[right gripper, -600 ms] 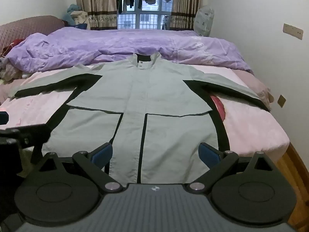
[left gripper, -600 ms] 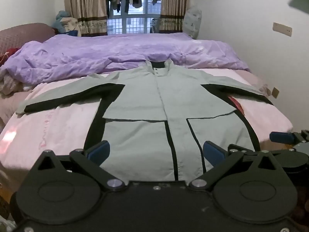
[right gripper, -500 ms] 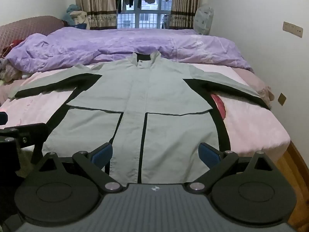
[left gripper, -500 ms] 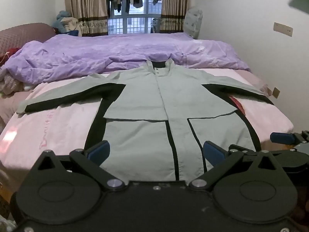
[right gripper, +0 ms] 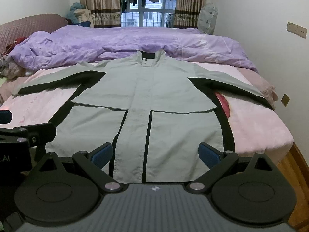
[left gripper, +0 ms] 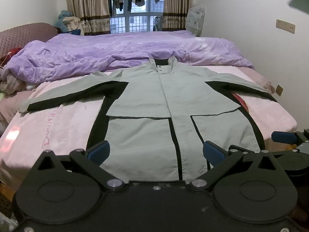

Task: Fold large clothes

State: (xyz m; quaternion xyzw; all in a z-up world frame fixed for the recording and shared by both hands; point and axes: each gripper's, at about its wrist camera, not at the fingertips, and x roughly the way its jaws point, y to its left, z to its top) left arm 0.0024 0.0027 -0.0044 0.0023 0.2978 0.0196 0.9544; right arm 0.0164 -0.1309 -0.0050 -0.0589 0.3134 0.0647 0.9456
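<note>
A long grey-green coat [left gripper: 162, 104] [right gripper: 146, 100] with black side panels lies flat and face up on the pink bed sheet [left gripper: 58, 127] [right gripper: 256, 123], sleeves spread to both sides, collar toward the far end. My left gripper [left gripper: 155, 152] hovers over the coat's hem, open, with nothing between its blue pads. My right gripper [right gripper: 155, 153] is open too, above the hem a little further right, empty. Each gripper shows at the edge of the other's view.
A crumpled purple duvet [left gripper: 119, 52] [right gripper: 123, 44] covers the far half of the bed. A padded headboard [right gripper: 29, 27] is at left, a white wall with a socket [right gripper: 296, 30] at right. Wooden floor [right gripper: 295, 166] shows beside the bed's right edge. Curtains and a window lie beyond.
Both views have shifted very slightly; the coat lies unchanged and both grippers stay open over the hem.
</note>
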